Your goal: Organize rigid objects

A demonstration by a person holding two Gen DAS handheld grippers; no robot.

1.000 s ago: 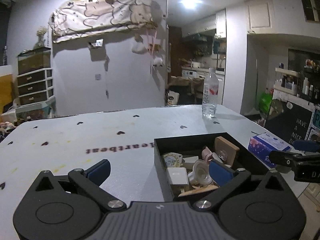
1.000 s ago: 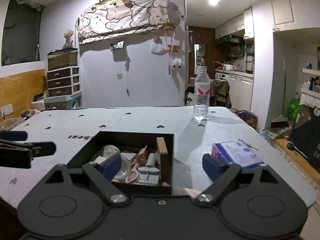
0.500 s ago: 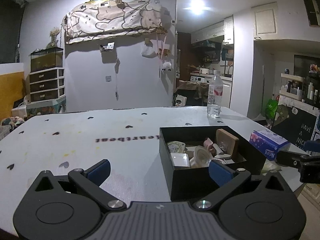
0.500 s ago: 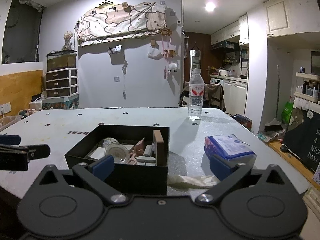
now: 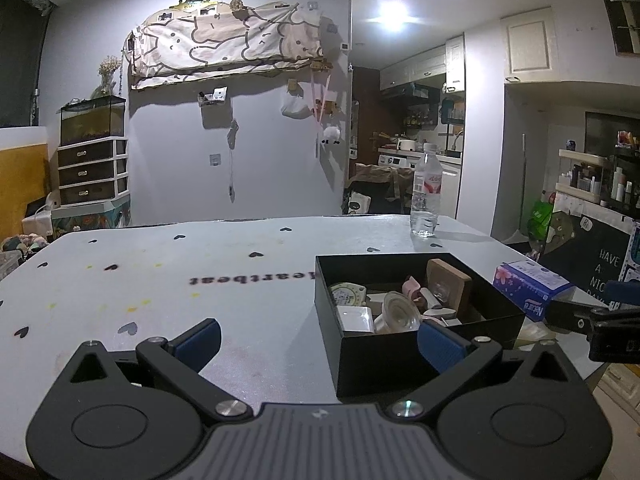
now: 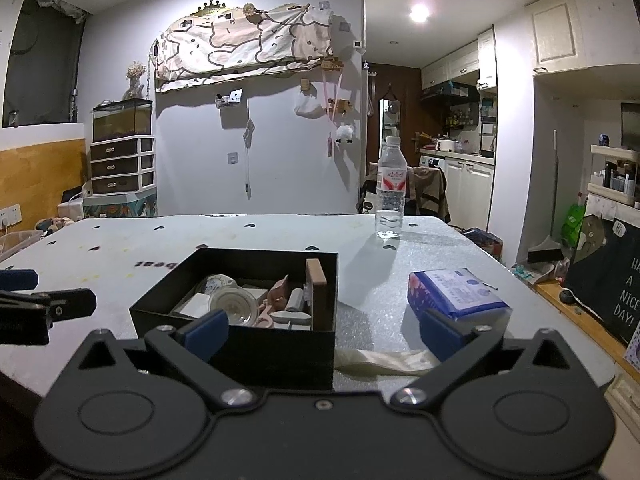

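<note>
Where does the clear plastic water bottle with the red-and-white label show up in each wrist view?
Left wrist view: clear plastic water bottle stands upright right of centre, at the table's far edge, beyond the black open box.
Right wrist view: the bottle stands right of centre, beyond the box.
Shared landmark: the blue tissue pack, right of the box.

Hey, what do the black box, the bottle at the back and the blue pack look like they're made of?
Black box: probably rigid card or thin plastic, matte, with flat thin walls and crisp corners.
Bottle: clear glossy plastic; you see through it, and it has a paper-like label and a white cap.
Blue pack: soft printed plastic film, slightly shiny, likely tissues.
</note>
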